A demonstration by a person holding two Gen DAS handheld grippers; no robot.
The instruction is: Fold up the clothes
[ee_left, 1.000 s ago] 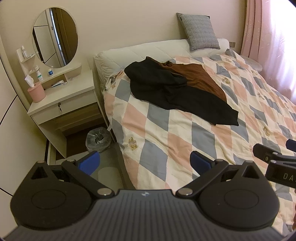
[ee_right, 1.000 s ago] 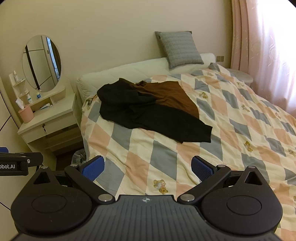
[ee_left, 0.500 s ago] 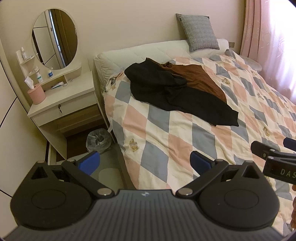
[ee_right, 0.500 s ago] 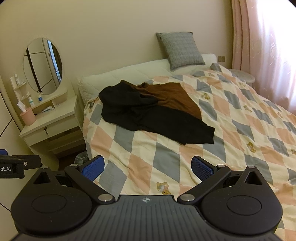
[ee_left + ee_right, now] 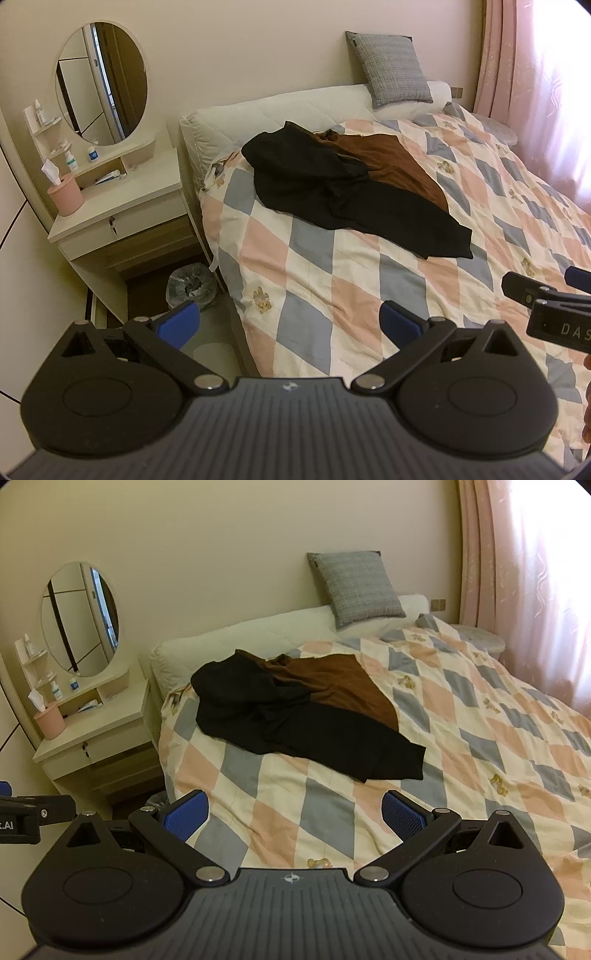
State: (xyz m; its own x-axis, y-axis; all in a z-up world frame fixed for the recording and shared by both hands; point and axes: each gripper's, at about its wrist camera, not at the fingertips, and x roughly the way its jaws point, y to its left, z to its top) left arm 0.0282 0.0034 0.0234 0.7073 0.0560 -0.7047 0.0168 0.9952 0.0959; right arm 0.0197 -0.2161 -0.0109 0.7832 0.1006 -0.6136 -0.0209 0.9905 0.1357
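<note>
A crumpled black garment (image 5: 343,199) (image 5: 295,727) lies on the bed's checked quilt (image 5: 332,295) (image 5: 461,720), partly over a brown garment (image 5: 395,166) (image 5: 340,686). My left gripper (image 5: 288,323) is open and empty, held above the bed's near left corner, well short of the clothes. My right gripper (image 5: 293,812) is open and empty, also short of the clothes. The right gripper's side shows at the right edge of the left wrist view (image 5: 550,314).
A white vanity (image 5: 118,206) (image 5: 96,734) with an oval mirror and a pink tissue holder (image 5: 64,192) stands left of the bed. A bin (image 5: 190,286) sits on the floor below it. A grey cushion (image 5: 388,70) leans on the headboard. Pink curtains (image 5: 524,572) hang at right.
Both grippers have drifted slightly; the view of the bed shifts a little and the clothes sit a bit lower in the right wrist view. Both jaws stay open. The clothes have not moved.
</note>
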